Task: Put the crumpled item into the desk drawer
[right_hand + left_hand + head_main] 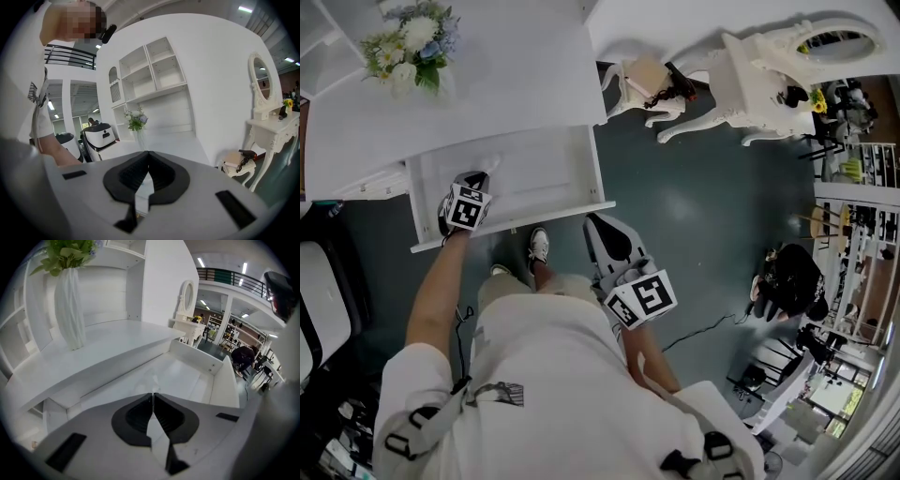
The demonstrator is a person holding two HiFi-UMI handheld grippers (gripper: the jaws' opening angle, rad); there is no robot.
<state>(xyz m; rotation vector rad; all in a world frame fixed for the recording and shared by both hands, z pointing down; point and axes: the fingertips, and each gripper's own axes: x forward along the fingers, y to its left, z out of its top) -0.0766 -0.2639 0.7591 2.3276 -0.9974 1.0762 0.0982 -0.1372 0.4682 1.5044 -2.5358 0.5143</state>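
While the left claw point(479, 179) is hovering inside the outline of the open desk drawer point(546, 217), its jaws are pressing together on what looks like a corner of the white crumpled item point(490, 165). The item is sticking out just past the tips, low over the drawer floor towards the drawer's left end. White against white is making its edge hard to trace, so the pinch is a judgement rather than a certainty. The right claw point(148, 153) is hanging closed and empty beside the person's leg, just outside the drawer's front right corner, and is pointing across the bench point(487, 94) towards the vase of flowers point(411, 42) and the wall shelving point(150, 79). The task is sitting at the release step, since the item is already within the drawer's walls but, as far as can be judged, is not yet lying free. The next move is calling for the left jaws to part so the item drops onto the drawer floor. A straight lift should then clear the drawer's front panel without dragging the item back out. Something this light may be clinging to a pad, so a slow opening and a check that it has fallen away seem wise. The right claw is standing well placed to push the drawer front shut, should that be wanted.
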